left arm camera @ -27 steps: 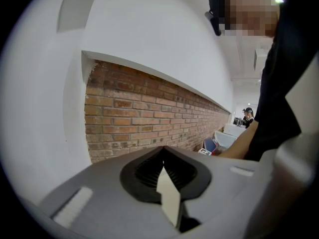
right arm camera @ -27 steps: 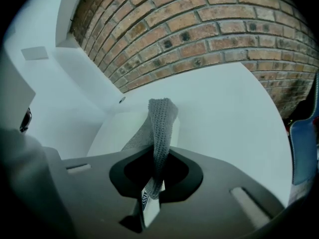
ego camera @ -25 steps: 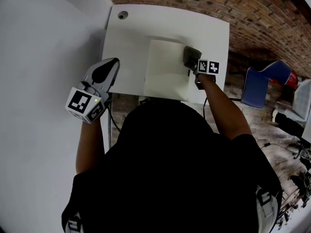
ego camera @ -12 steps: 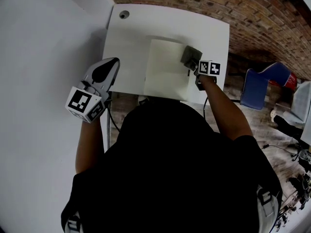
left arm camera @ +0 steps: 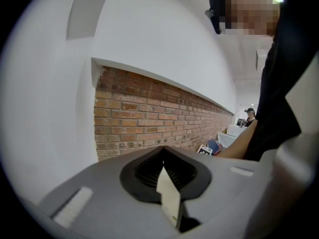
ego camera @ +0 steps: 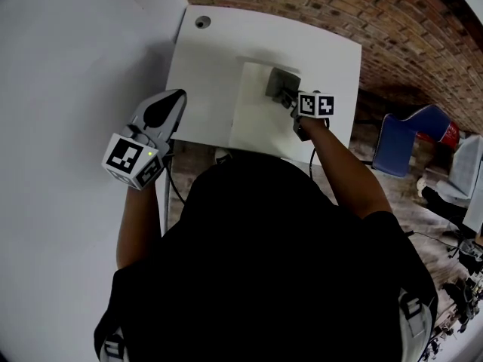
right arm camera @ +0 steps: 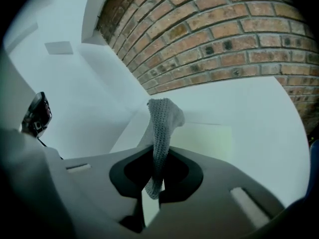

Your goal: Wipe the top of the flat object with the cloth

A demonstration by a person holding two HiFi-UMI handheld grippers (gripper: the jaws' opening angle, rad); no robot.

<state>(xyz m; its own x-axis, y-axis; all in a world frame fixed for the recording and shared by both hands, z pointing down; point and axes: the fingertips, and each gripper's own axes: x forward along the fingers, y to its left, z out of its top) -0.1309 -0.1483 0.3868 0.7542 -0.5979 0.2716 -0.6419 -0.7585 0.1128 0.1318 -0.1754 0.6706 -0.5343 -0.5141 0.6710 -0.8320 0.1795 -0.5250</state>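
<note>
Right claw (right arm camera: 158,171) clamped on knitted grey cloth (right arm camera: 162,123), head view shows cloth atop flat object (ego camera: 255,123), left claw (left arm camera: 165,169) closed, empty

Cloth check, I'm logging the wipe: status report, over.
Right gripper shut on grey cloth, cloth at the flat panel's far right corner. Left gripper shut, empty, held off the table. Nothing seen blocking the panel.

hand-held grippers (ego camera: 175,98) (ego camera: 290,101): 2 | cloth (ego camera: 280,83): 1 | flat object (ego camera: 255,115): 1 | table (ego camera: 211,51): 1 | blue chair (ego camera: 407,138): 1
</note>
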